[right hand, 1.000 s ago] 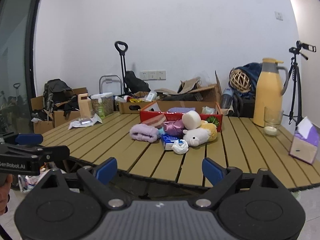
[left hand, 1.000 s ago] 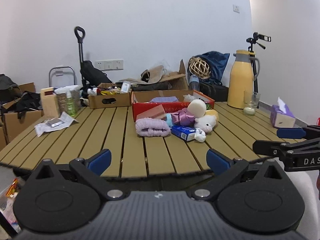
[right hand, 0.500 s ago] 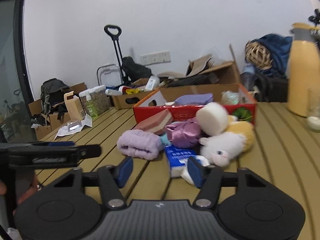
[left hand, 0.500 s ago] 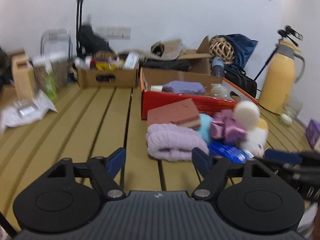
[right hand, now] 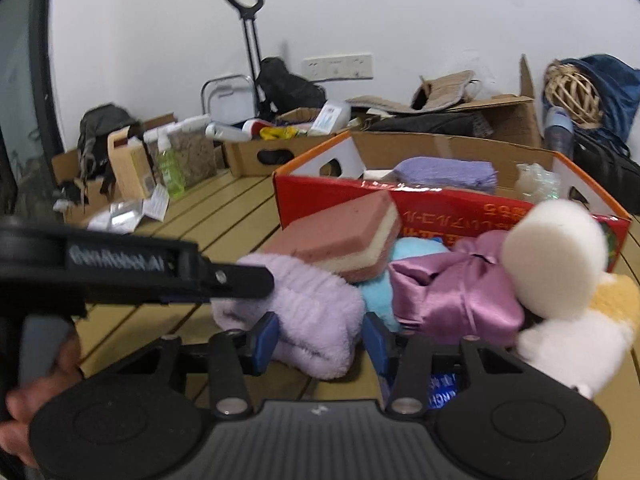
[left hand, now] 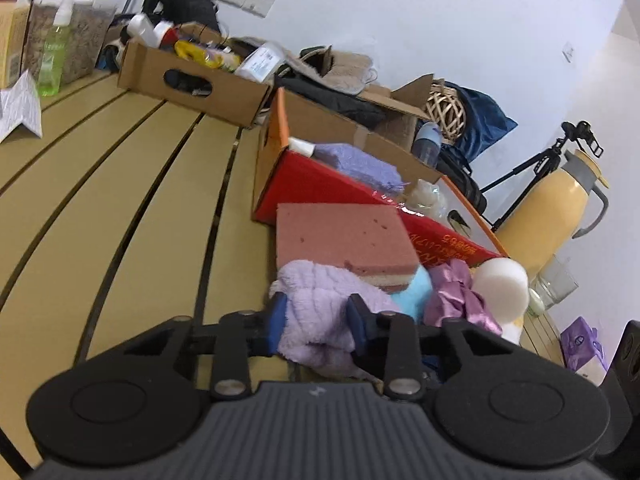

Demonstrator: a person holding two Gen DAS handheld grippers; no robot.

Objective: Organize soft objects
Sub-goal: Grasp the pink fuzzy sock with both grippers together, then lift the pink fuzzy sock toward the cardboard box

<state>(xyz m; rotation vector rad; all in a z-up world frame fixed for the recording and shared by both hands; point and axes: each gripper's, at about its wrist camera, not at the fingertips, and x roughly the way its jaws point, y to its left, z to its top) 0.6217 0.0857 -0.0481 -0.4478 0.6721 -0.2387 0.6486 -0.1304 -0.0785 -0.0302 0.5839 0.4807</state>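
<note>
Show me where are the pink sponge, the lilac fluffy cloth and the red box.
pink sponge (left hand: 340,236), left wrist view, on its flat top face.
lilac fluffy cloth (right hand: 316,312), right wrist view, on its upper fold.
red box (right hand: 320,200), right wrist view, on its front wall.

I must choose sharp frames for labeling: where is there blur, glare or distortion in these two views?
Left wrist: strongly tilted, table slats bowed by the fisheye, glare on the red box rim, towel fairly sharp. Right wrist: the left gripper crossing the frame and the white sponge are blurred.
</note>
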